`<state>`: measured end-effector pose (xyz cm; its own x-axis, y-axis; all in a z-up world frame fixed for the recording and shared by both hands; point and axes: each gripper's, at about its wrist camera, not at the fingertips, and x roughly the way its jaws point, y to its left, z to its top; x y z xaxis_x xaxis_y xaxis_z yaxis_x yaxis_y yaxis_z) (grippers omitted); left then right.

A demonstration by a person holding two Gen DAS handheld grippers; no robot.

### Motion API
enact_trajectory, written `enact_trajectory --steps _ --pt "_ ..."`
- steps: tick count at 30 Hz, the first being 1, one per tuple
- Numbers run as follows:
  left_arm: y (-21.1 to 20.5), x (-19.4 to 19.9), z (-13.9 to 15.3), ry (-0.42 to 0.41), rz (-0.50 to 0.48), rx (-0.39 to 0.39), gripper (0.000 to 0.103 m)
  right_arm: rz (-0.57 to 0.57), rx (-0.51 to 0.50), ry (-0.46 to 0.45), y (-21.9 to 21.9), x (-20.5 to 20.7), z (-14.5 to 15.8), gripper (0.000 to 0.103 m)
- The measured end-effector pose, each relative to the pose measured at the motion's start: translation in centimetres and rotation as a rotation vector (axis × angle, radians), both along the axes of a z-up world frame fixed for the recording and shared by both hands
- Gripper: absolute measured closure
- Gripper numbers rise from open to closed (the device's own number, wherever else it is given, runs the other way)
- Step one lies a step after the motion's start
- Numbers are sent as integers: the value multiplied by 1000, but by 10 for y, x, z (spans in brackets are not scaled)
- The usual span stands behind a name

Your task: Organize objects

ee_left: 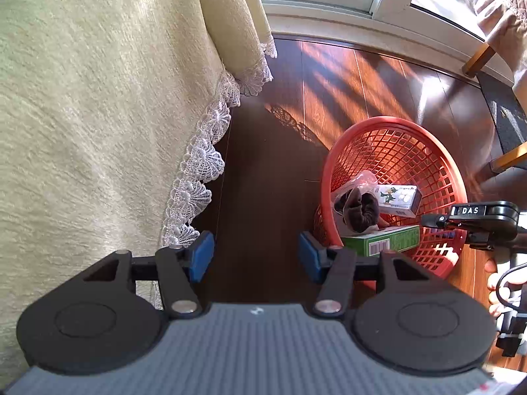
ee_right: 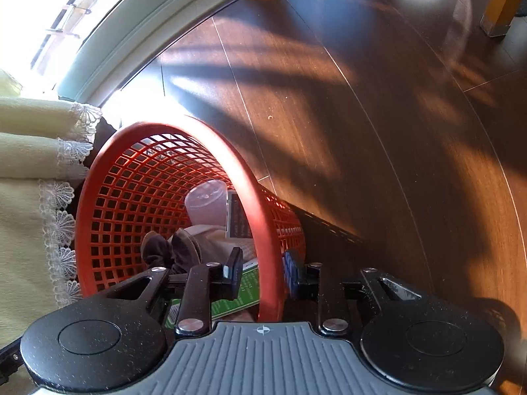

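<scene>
A red mesh basket point(ee_left: 408, 151) stands tilted on the dark wood floor. Inside lie a green box point(ee_left: 385, 243), a white box with a cartoon duck point(ee_left: 398, 199), a dark brown rolled cloth point(ee_left: 359, 210) and a translucent cup point(ee_right: 207, 204). My right gripper point(ee_right: 263, 275) straddles the basket's near rim point(ee_right: 268, 263), one pad inside and one outside, narrowed onto it. In the left wrist view the right gripper point(ee_left: 428, 221) shows at the basket's right rim. My left gripper point(ee_left: 255, 260) hangs open over bare floor, left of the basket, holding nothing.
A cream cloth with a lace edge point(ee_left: 82, 115) drapes down on the left, close to the basket. A white window frame point(ee_left: 329, 10) runs along the far floor edge. Wooden chair legs point(ee_left: 477, 59) and a dark mat point(ee_left: 507, 121) lie to the right. A person's fingers point(ee_left: 494, 273) show behind the right gripper.
</scene>
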<state>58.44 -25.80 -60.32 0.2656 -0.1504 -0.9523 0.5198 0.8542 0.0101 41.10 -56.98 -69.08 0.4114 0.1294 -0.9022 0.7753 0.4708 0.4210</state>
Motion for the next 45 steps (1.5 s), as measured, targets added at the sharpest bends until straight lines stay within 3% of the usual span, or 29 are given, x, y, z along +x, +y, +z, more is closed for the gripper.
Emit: enact_trajectory --steps 6,14,23,30,34,40,45 --pt "7 -6 11 9 -2 -1 48 50 -75 36 1 -6 32 75" --pt "8 -25 61 27 -10 -17 41 119 -130 16 26 -25 122 73" --pt "12 -49 170 18 3 -66 35 291 -233 -5 83 -34 263 72" --pt "24 -84 277 -10 39 -69 28 373 -257 -12 119 -54 374 72" --pt "38 -108 335 -18 65 -93 17 419 -269 -34 139 -64 432 71" --pt "55 -141 398 -44 100 -93 15 498 -264 -65 166 -82 496 71" --pt "67 -159 438 -58 107 -93 15 481 -279 -82 181 -101 537 71"
